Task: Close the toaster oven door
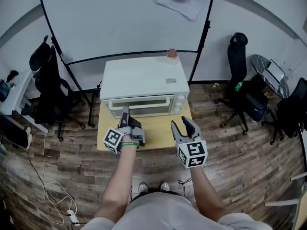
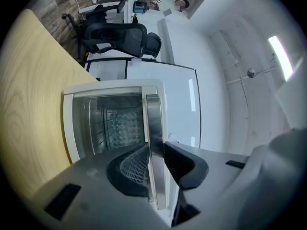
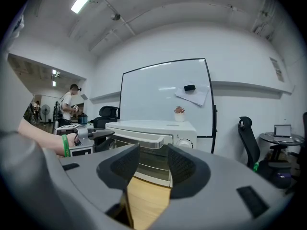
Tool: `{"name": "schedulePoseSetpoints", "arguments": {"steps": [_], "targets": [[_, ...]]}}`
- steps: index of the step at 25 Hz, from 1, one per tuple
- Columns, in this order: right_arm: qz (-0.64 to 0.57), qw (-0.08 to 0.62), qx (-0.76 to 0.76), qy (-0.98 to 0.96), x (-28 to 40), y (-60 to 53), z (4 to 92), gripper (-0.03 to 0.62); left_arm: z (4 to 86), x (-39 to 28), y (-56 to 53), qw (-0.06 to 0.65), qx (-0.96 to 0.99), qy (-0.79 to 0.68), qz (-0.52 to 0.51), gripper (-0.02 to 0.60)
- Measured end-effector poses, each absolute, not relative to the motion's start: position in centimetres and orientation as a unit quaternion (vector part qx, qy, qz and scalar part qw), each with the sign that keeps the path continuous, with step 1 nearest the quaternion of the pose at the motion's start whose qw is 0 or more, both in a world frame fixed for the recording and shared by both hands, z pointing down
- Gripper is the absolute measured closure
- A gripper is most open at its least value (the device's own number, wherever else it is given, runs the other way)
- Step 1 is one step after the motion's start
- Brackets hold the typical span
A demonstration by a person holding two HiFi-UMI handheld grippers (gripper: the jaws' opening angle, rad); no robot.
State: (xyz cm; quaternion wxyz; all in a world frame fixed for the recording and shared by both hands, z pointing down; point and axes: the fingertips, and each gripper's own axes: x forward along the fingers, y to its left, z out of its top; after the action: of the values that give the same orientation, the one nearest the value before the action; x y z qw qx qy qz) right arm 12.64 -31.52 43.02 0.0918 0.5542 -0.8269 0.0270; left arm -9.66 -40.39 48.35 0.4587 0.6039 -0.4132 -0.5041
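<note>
Found the white toaster oven (image 1: 144, 83) at mid-frame on the small wooden table (image 1: 158, 133), its door (image 1: 139, 105) seemingly a little ajar at the top edge. Saw the left gripper (image 1: 125, 111), just below the oven front, narrowed onto the silver door handle (image 2: 154, 123), with the bar's long axis running crosswise between the pads. Noted the right gripper (image 1: 180, 122) at lower right, jaws apart and empty, farther from the door.

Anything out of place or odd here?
Only the toaster oven door, which looks slightly ajar at its top edge; the left gripper is clamped on its handle. Nothing spilled, damaged or askew otherwise.
</note>
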Motion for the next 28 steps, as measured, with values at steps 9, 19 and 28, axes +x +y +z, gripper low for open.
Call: {"name": "schedulePoseSetpoints", "arguments": {"steps": [9,19,28], "targets": [[0.027,0.091,0.556,-0.826,12.5,-32.2,43.1,0.428,48.1,-9.7,-41.0,0.452,0.611,-0.411,-0.504,0.482],[0.026,0.091,0.554,-0.827,12.1,-32.3,43.0,0.428,47.9,-9.9,-40.8,0.445,0.619,-0.408,-0.503,0.485],[0.014,0.086,0.538,-0.838,10.0,-32.5,42.3,0.43,45.7,-10.7,-36.8,0.353,0.717,-0.449,-0.4,0.468]]}}
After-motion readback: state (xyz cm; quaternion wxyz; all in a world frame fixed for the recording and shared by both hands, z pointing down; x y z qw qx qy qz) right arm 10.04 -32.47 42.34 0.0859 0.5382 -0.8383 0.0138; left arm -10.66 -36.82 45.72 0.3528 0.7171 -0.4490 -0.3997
